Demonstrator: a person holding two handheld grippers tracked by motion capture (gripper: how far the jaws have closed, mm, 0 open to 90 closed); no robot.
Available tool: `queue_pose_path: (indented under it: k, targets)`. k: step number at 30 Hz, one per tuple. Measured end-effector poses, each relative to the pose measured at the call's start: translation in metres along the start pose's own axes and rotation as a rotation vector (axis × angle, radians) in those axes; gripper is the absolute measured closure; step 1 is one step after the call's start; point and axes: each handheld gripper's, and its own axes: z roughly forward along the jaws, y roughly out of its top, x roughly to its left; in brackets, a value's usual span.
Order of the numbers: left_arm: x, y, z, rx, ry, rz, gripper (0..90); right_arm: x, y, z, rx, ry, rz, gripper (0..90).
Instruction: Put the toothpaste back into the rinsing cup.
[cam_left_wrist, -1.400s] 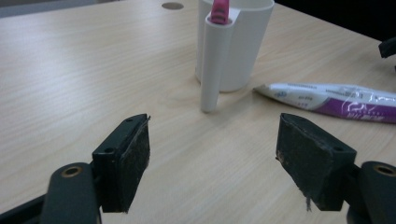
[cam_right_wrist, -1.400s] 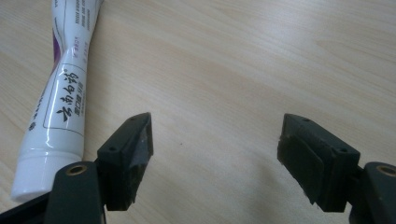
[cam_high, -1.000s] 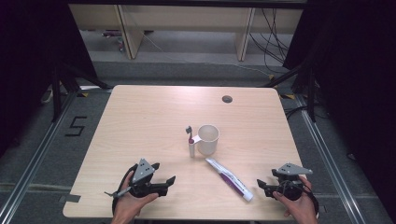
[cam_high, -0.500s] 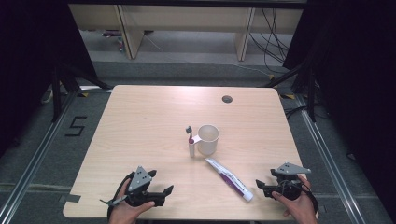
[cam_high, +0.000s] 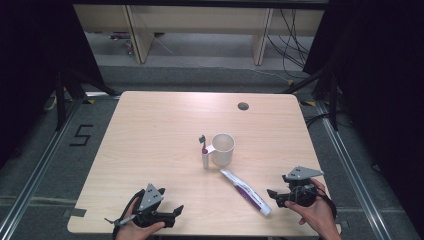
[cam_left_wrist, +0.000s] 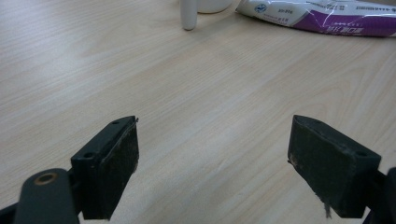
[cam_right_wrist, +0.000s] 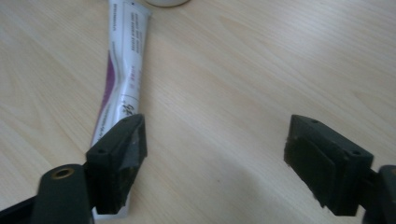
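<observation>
Centre frame in the high view, I see a white cup (cam_high: 223, 148); I cannot tell its contents. A toothbrush (cam_high: 204, 152) stands just left of it. The white-and-purple toothpaste tube (cam_high: 246, 192) lies flat, lower right of centre. My right gripper (cam_high: 276, 195) is open beside the tube's end, my left gripper (cam_high: 176, 212) open at lower left, over bare table (cam_high: 150, 130).

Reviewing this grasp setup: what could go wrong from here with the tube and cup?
1. The right gripper stands open beside the toothpaste tube, which lies flat on the table; the jaws may scrape the wood or push the tube away.
2. The toothbrush leans against the cup; a nudged tube could knock it over.
</observation>
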Motion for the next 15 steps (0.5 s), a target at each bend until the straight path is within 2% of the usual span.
queue_pose_path:
  k: [2,4,6,7,8,10,11,14,15]
  targets:
    - [0.002,0.0,-0.001,0.016,0.005,0.016,16.2,0.001,0.007,0.002,0.01,0.007,-0.031,28.1]
    - [0.002,0.0,-0.001,0.015,0.01,0.005,16.2,0.003,0.01,0.003,0.015,0.012,-0.038,30.0]
    - [0.004,-0.002,0.001,0.037,0.003,0.018,16.2,0.01,0.021,0.008,0.024,0.029,-0.086,32.7]
    - [0.004,-0.002,0.001,0.041,0.003,0.025,16.2,0.013,0.023,0.011,0.011,0.034,-0.092,34.3]
    - [0.004,-0.002,0.001,0.041,0.003,0.025,16.3,0.014,0.025,0.012,0.022,0.037,-0.087,35.7]
    - [0.003,-0.002,0.002,0.036,0.003,0.02,16.4,0.018,0.03,0.017,0.041,0.062,-0.142,36.9]
    - [0.003,-0.002,0.002,0.04,0.003,0.024,16.5,0.019,0.031,0.02,0.034,0.059,-0.147,37.9]
    - [0.003,-0.002,0.002,0.044,0.008,0.023,16.5,0.024,0.034,0.024,0.074,0.079,-0.154,40.5]
    - [0.003,-0.002,0.002,0.048,0.004,0.028,16.5,0.025,0.035,0.027,0.068,0.083,-0.154,41.4]
